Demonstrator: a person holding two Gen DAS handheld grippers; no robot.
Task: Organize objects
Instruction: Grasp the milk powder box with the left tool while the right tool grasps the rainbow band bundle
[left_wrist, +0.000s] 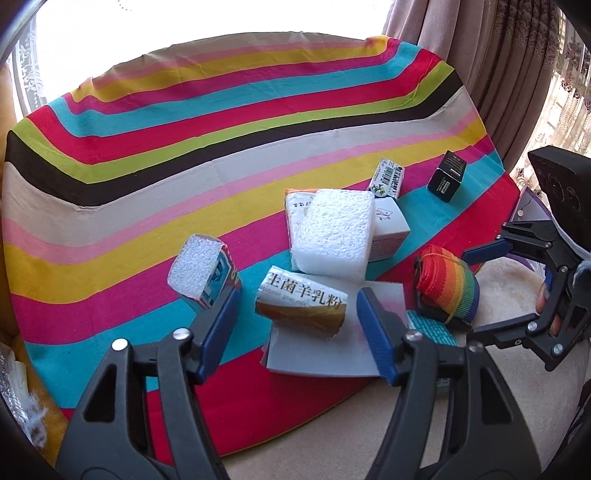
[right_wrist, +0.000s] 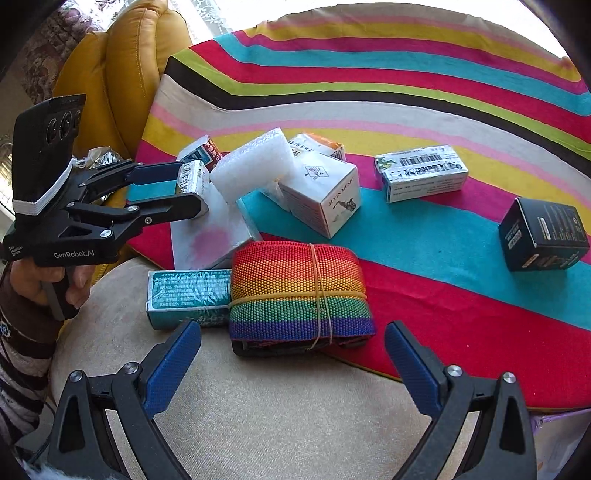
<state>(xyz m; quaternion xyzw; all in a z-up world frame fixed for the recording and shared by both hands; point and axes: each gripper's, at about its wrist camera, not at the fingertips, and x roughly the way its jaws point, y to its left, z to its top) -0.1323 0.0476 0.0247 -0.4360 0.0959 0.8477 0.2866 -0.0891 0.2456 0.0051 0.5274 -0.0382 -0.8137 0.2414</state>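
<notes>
Your right tongs (right_wrist: 292, 326) are spread wide, just on the near side of the rainbow strap roll (right_wrist: 299, 291). Neither pad touches it. The roll is woven and nubbly, a fat flattened bundle with a thin yellow rubber band crossed around it. It sits half on the beige plush surface (right_wrist: 277, 406) and half on the striped cloth (right_wrist: 461, 332).

Your left tongs (left_wrist: 297, 301) are left of the roll, with the pads apart. A glossy gold-and-white box (left_wrist: 301, 306) lies between them, and I see slivers of gap on both sides, so no clamp.

Here's my count, all relative to the roll.
- One teal carton (right_wrist: 188, 295) butts against its left end.
- One flat pale slab (right_wrist: 210, 236) is just behind and left of it, under the gold box.
- One chunky white foam block (right_wrist: 255, 162) with a pebbly texture sits further behind, tilted.
- One white cube box (right_wrist: 325, 199) with a line drawing is right behind the roll.
- One orange-topped carton (right_wrist: 317, 144) sits behind that cube.
- One long shiny box with a barcode (right_wrist: 421, 173) is behind and to the right.
- One matte black box (right_wrist: 543, 232) is well off to the right.
- One red-and-blue carton (left_wrist: 207, 273), foam showing at its open end, is farthest left.

That makes eight boxy things, seven cartons or slabs and one loose foam block, plus the one roll.
</notes>
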